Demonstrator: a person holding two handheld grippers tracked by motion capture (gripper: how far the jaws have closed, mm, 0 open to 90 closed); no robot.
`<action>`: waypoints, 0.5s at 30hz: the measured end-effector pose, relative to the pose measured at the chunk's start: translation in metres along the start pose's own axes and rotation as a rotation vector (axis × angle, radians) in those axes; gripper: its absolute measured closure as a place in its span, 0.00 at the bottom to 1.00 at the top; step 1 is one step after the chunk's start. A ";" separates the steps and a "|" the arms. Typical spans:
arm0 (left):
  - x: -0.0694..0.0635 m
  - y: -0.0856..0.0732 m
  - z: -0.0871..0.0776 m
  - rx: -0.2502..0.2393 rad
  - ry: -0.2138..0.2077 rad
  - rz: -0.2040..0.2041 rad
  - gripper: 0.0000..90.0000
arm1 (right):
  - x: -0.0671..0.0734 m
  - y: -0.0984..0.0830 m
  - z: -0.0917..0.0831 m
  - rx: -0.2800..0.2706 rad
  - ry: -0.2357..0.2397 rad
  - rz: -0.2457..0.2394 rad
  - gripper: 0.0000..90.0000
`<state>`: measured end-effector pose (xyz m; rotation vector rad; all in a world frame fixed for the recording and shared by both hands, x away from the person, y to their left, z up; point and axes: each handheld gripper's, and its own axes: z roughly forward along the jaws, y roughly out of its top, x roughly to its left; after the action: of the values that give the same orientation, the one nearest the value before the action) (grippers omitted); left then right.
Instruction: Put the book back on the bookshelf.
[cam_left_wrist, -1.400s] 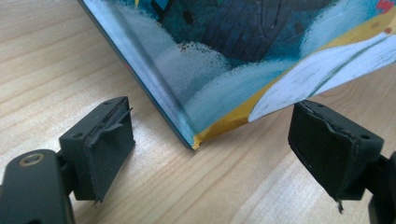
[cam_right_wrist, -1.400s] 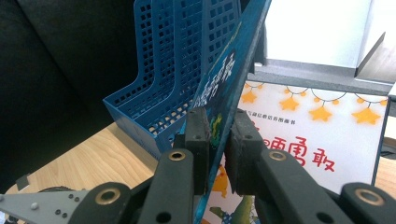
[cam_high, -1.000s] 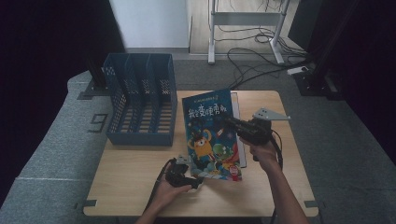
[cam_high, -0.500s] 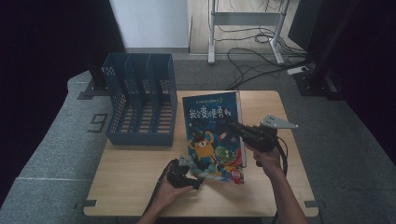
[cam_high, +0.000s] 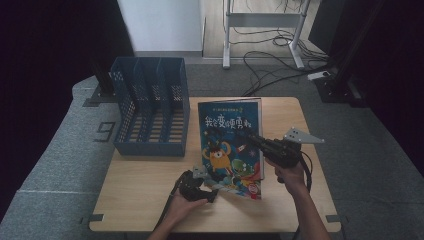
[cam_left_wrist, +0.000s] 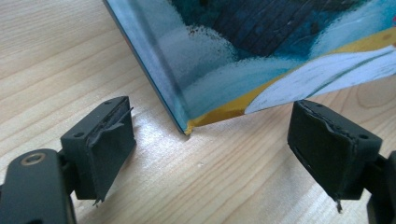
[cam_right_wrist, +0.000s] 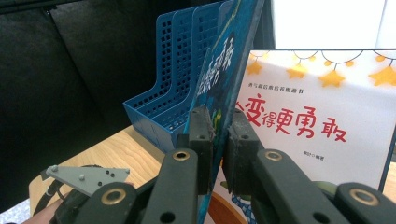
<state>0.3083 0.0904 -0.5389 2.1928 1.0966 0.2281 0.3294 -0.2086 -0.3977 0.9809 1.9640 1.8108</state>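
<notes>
A picture book (cam_high: 227, 135) with a dark blue cover stands tilted up off the table, its lower left corner (cam_left_wrist: 187, 127) resting on the wood. My right gripper (cam_high: 252, 137) is shut on the book's right edge, and its pads (cam_right_wrist: 201, 126) pinch the cover (cam_right_wrist: 224, 70). My left gripper (cam_high: 210, 189) lies low on the table at that lower corner. Its jaws stand open on either side of the corner (cam_left_wrist: 205, 140) and do not touch it. A second book (cam_right_wrist: 317, 121), white with red characters, lies flat under the raised one.
A blue perforated file rack (cam_high: 150, 115) with several slots stands at the table's left back, close to the raised book's left edge (cam_right_wrist: 173, 84). Bare wood (cam_high: 145, 190) lies in front of the rack. Cables and a metal stand are on the floor beyond the table.
My right gripper has shifted a little nearer and lower with the book in it, and the book has come down with it. The left gripper has stayed in place.
</notes>
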 end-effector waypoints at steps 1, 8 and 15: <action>0.000 0.000 0.000 0.001 0.000 0.001 0.16 | 0.000 0.000 0.000 -0.002 0.000 -0.002 0.91; 0.001 0.003 0.002 0.004 0.017 0.010 0.16 | -0.003 -0.005 -0.004 -0.011 0.005 -0.001 0.91; 0.000 0.003 0.003 0.008 0.027 0.021 0.16 | -0.003 -0.008 -0.008 -0.021 0.015 -0.006 0.92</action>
<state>0.3115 0.0883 -0.5391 2.2152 1.0912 0.2631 0.3238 -0.2162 -0.4048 0.9575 1.9505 1.8369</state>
